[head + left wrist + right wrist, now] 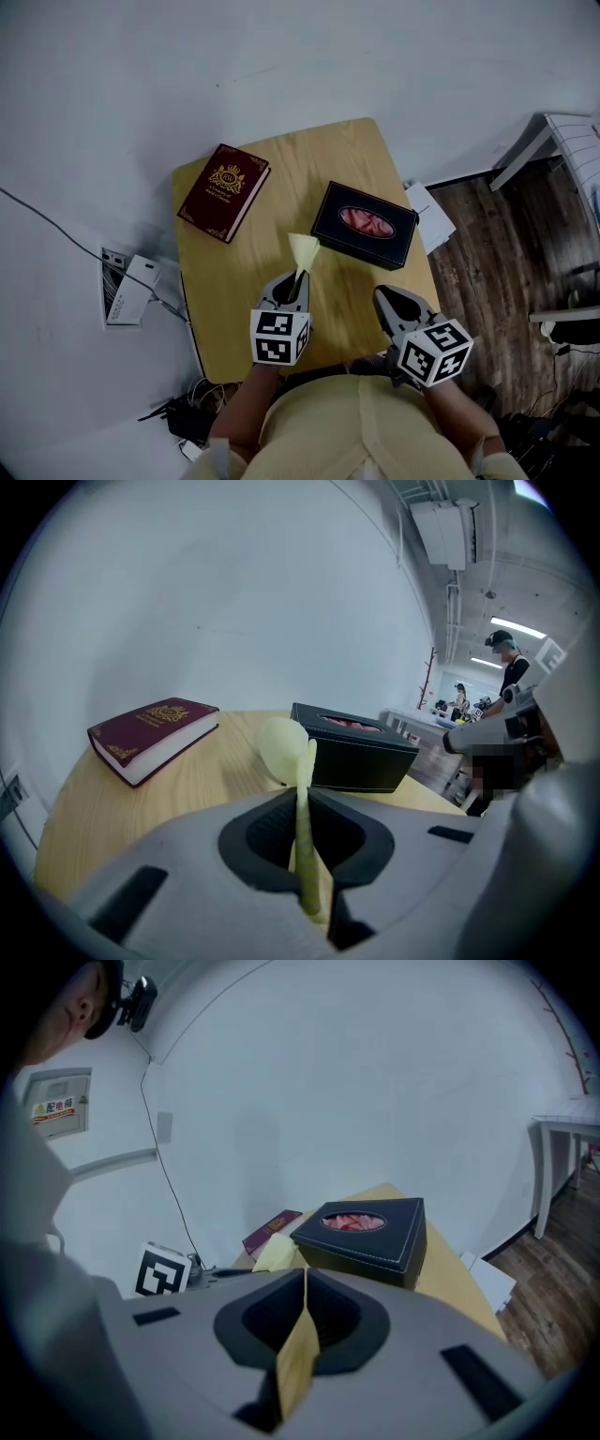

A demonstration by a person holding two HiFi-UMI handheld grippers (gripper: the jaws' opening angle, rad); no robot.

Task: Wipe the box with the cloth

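Head view: left tongs (pixel 298 281) pinch the cloth (pixel 303 249); box (pixel 364 223) just far-right; right tongs (pixel 392 305) closed, empty.

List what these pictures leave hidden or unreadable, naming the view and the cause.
Book: cover lettering, too small in every view.
Cloth: lower end, left gripper view, buried between the left gripper's shut jaws.
Box: far side, all views, faces away.
Table: near edge, head view, covered by the person's torso.
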